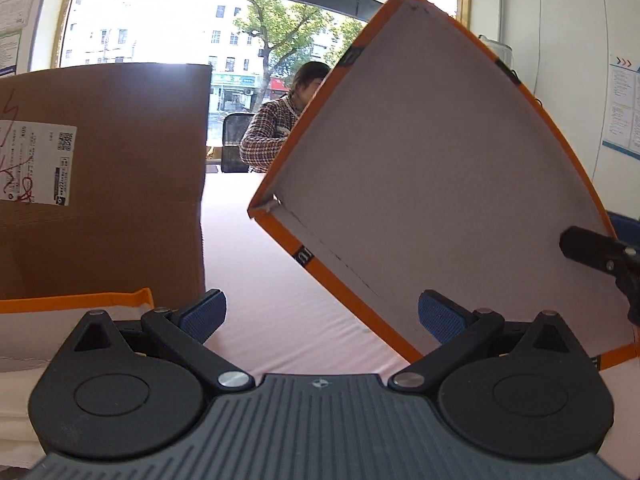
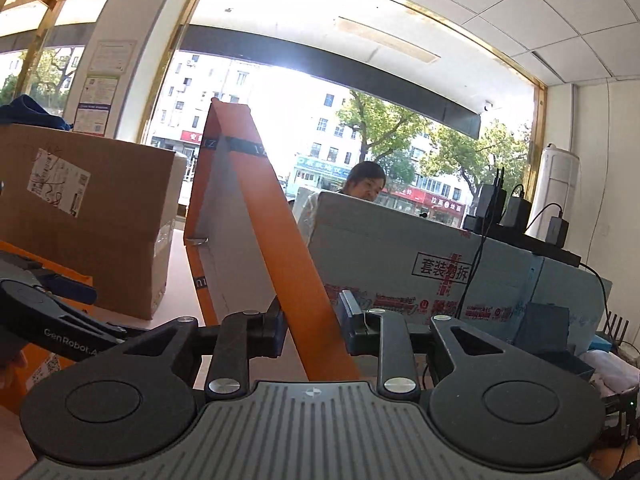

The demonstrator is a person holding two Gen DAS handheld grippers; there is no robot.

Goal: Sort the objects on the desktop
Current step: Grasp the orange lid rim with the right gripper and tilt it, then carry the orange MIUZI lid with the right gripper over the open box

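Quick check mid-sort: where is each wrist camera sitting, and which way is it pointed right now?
Left wrist: sits behind the open left gripper, looking at the orange-edged tray's pale inside; the right gripper's finger pokes in.
Right wrist: behind the right gripper, tray wall between its jaws, facing the window; left gripper shows at the left.
Shared: tray, brown cardboard box, window.

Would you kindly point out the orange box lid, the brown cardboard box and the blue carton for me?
orange box lid [image 1: 420,184], left wrist view, on its grey inner face.
brown cardboard box [image 1: 132,152], left wrist view, on its bare front side.
blue carton [image 2: 384,248], right wrist view, on its front face.
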